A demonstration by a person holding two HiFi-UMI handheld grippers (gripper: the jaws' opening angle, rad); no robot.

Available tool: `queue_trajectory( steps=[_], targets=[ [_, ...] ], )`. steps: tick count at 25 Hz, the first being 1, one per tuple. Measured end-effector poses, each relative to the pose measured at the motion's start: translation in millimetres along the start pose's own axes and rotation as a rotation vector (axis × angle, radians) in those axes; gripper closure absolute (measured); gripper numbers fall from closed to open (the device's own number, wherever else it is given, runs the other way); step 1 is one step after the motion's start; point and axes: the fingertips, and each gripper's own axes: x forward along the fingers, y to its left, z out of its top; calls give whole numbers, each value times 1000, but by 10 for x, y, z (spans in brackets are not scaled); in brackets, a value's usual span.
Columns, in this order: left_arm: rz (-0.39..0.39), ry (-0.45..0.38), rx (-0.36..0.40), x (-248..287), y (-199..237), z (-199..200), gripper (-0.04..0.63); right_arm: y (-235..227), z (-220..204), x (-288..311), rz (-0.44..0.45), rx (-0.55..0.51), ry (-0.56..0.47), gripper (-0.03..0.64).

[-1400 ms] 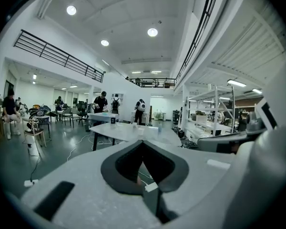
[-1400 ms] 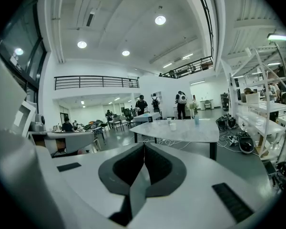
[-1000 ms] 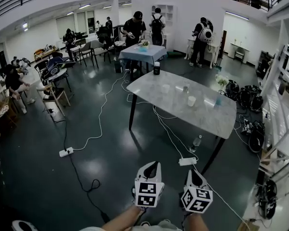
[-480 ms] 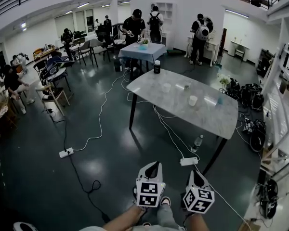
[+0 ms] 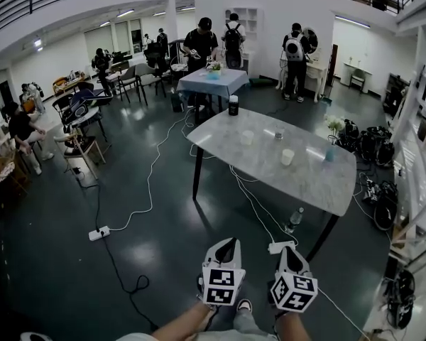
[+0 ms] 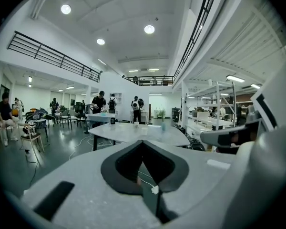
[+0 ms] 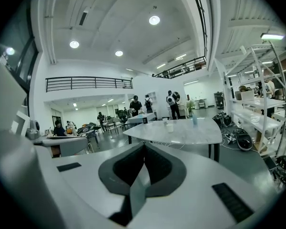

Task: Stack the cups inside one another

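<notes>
While head view shows cups (image 5: 247,138) apart, left tool (image 6: 142,143) and right tool (image 7: 144,146) press together.

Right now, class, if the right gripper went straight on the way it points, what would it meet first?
Nothing close: open floor lies ahead of the shut right gripper. Its line seems to end at the near edge of the marble table, though depth is hard to judge.
</notes>
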Motion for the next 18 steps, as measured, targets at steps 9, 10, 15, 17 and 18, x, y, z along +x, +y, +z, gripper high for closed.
queue_trajectory(
  steps=[9,10,15,17,18],
  targets=[
    [32,10,-18,563,84,159,600,-197,209,557,28,-19,28,609],
    [36,12,-21,632,93,172,600,-224,247,624,29,-23,29,609],
    [54,16,-36,989,123,251,600,-405,397,956,33,-33,33,609],
    [61,16,-37,1127,125,291,600,-485,444,1079,35,-34,38,609],
    [64,16,-37,1197,125,314,600,-524,471,1142,37,-34,39,609]
  ],
)
